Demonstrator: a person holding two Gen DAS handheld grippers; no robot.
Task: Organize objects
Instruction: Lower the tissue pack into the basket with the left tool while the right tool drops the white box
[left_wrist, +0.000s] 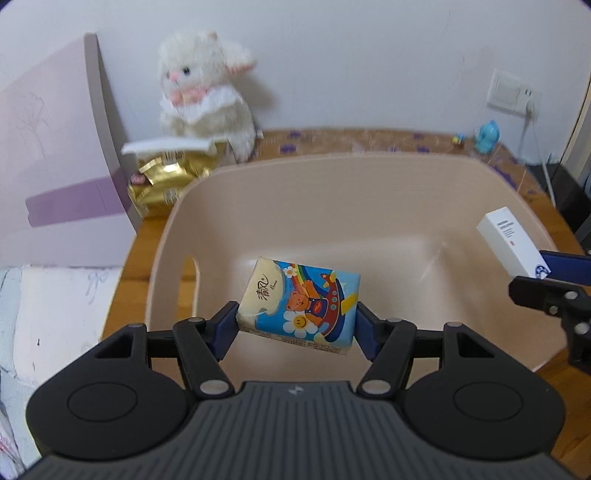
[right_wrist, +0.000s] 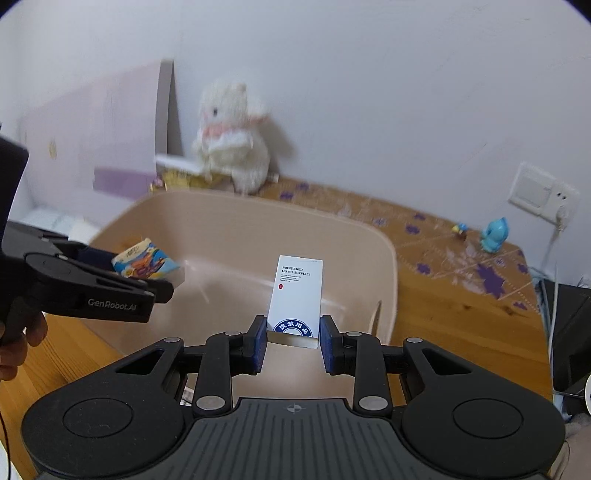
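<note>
My left gripper (left_wrist: 295, 330) is shut on a colourful tissue pack (left_wrist: 299, 301) with a cartoon bear, held above the inside of a beige plastic bin (left_wrist: 332, 177). My right gripper (right_wrist: 292, 343) is shut on a white hotel-supplies box (right_wrist: 297, 295), held upright over the same bin (right_wrist: 258, 214). The white box (left_wrist: 508, 240) also shows at the right of the left wrist view, above the bin's right rim. The tissue pack (right_wrist: 146, 262) shows at the left of the right wrist view, in the left gripper.
The bin stands on a wooden table (right_wrist: 461, 306) with purple flower print. A white plush rabbit (left_wrist: 207, 92), a gold snack bag (left_wrist: 162, 181) and a pink board (left_wrist: 48, 155) stand behind the bin. A blue toy figure (left_wrist: 487, 134) and a wall socket (left_wrist: 511, 90) are far right.
</note>
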